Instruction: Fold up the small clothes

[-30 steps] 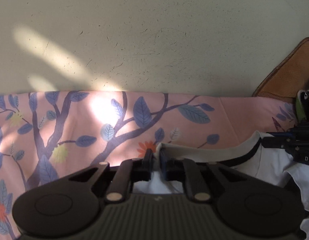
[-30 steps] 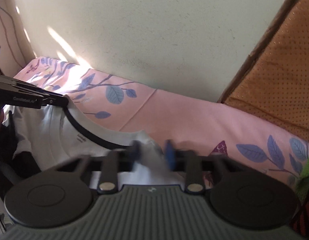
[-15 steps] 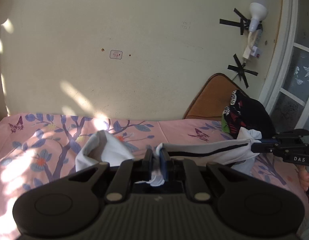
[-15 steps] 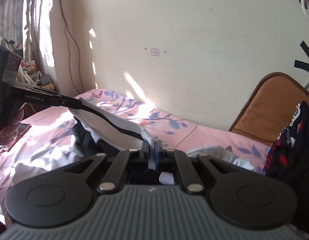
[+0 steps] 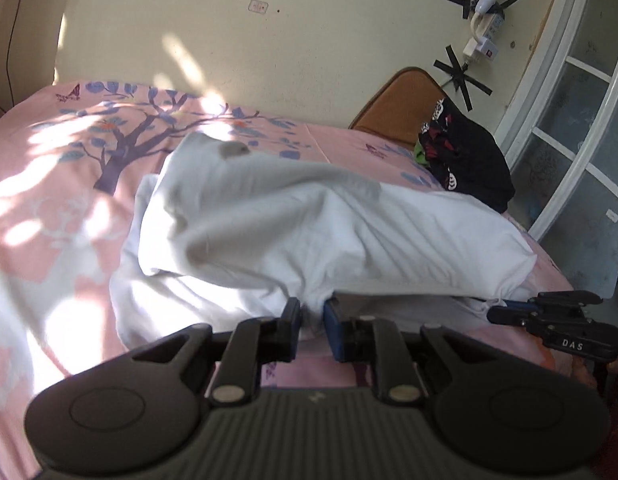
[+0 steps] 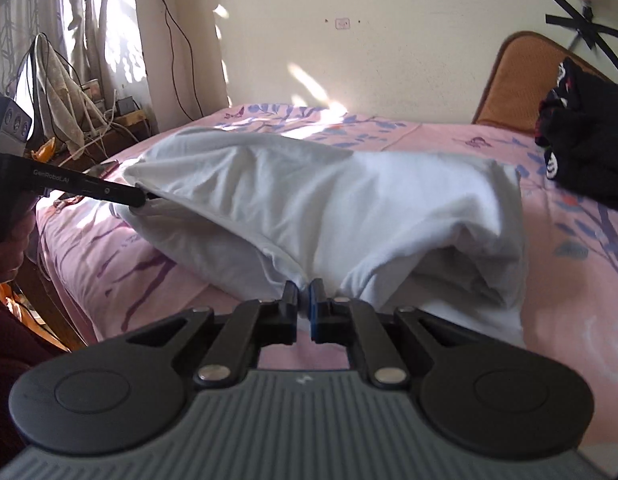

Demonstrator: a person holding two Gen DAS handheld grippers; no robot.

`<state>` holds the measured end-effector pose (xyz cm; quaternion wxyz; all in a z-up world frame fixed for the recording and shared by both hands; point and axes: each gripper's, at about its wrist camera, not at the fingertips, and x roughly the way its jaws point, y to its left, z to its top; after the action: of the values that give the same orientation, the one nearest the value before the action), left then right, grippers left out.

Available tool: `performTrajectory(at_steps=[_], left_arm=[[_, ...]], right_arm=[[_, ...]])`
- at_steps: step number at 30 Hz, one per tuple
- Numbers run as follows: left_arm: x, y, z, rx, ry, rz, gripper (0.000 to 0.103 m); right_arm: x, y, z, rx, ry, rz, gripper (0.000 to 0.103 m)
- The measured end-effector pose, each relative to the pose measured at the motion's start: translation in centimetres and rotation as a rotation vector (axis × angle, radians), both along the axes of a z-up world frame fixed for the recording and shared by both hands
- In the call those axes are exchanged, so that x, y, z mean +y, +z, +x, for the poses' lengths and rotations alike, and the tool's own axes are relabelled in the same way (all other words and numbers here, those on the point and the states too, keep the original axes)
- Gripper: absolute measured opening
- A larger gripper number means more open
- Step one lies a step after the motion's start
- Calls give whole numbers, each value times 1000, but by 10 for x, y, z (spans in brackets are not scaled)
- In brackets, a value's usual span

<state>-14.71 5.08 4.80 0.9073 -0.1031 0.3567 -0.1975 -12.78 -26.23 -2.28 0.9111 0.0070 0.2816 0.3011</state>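
The white shirt (image 5: 309, 220) lies billowed across the pink bed (image 5: 49, 184), its near hem drawn toward the bed's front edge, the far part bunched and still puffed with air. The left claw (image 5: 311, 322) is at the hem's left end; its jaws are opening, with a fold of cloth between them that the pads no longer seem to press. The right claw (image 6: 304, 307) is nearly closed, pinching the hem's other end. Each claw takes one end, so the edge hangs taut between them and the cloth can be laid flat rather than in a heap; judged from this, the step in hand is setting the shirt down for folding. The body is not yet smooth: a deep roll runs along its right side. A dark clothes pile (image 5: 465, 160) sits by the brown headboard (image 5: 393, 108), well apart from the shirt, probably kept aside to leave room. The risk is the loosened left end slipping and creasing.
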Motion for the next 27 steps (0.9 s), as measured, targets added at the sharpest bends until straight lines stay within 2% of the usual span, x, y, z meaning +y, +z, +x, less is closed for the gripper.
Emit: performTrajectory(at_steps=[2,3,4,5,7,8,10,11,12,14,15,16,17,19,21,24,26,27], left_arm=[[7,6,-9,-21,-35,-25,29],[13,15,-14,-55,-31,-45,43],[22,26,-17,-102,-7,-61,58],[32,35,-20,-144,30,-72,64],[51,50,-18,-194,127,-92,81],[59,54,-14,-194,178,-97,83],[72,53,3,-151,259,-108,86],[75,50,13,-123,275,-112,86],[76,45,23,-90,285,-112,86],[71,33,41,-14,287,-106,86],[66,30,47,7,276,-99,85],[61,25,52,24,266,-79,77],[55,22,54,36,265,-48,69],[47,16,56,65,256,7,8],[46,11,54,84,271,59,8],[46,-5,54,117,268,115,12],[42,-3,53,100,260,149,13],[40,1,52,98,254,169,19]], right_arm=[[-6,4,-4,10,22,37,14],[-12,8,-6,9,44,67,19],[-19,15,-11,-5,53,105,24],[-28,21,-15,-28,39,140,37],[-49,33,-21,-77,-58,216,47],[-63,37,-20,-93,-136,268,51],[-84,39,-15,-104,-292,335,72],[-91,36,-10,-89,-394,361,90],[-94,33,-2,-58,-426,380,90],[-92,21,16,33,-406,425,88],[-88,17,23,72,-390,431,79],[-82,13,29,113,-361,417,64],[-75,9,30,142,-341,374,17],[-77,7,22,106,-380,328,15],[-95,0,13,123,-439,327,15],[-115,-26,14,234,-474,397,15],[-110,-26,8,198,-473,366,17],[-105,-21,6,173,-468,338,22]])
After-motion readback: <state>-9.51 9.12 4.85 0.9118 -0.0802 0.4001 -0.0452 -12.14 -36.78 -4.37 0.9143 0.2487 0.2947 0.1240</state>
